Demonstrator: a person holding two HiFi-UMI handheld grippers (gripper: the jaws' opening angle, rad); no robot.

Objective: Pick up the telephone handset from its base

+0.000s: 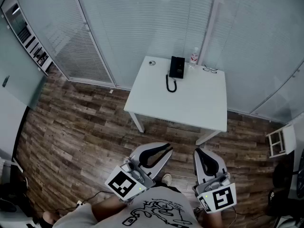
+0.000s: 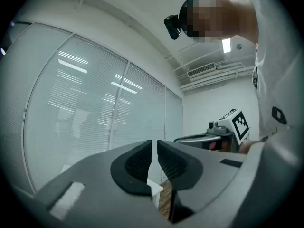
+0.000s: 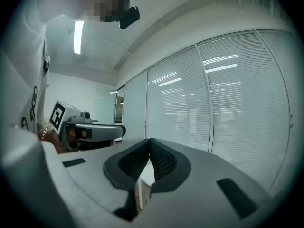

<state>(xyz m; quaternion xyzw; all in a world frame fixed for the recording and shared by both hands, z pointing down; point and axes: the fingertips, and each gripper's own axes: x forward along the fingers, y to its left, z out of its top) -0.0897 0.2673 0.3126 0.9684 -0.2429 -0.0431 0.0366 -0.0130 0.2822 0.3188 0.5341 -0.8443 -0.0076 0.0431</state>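
A black telephone (image 1: 176, 67) lies at the far edge of a white table (image 1: 190, 103), its handset on the base and its coiled cord (image 1: 171, 85) trailing toward me. Both grippers are held close to my body, well short of the table. My left gripper (image 1: 165, 149) is shut with nothing between its jaws, and its pads (image 2: 142, 161) meet in the left gripper view. My right gripper (image 1: 199, 152) is also shut and empty, its tips (image 3: 150, 142) touching. Each gripper view shows the other gripper beside it and only a table corner (image 2: 155, 188) past the jaws.
On the table stand a water bottle (image 1: 194, 57), a pair of glasses (image 1: 209, 70) and a small round object (image 1: 152, 62). Glass walls with blinds close the room behind it. A white stool (image 1: 280, 141) stands on the wood floor at the right.
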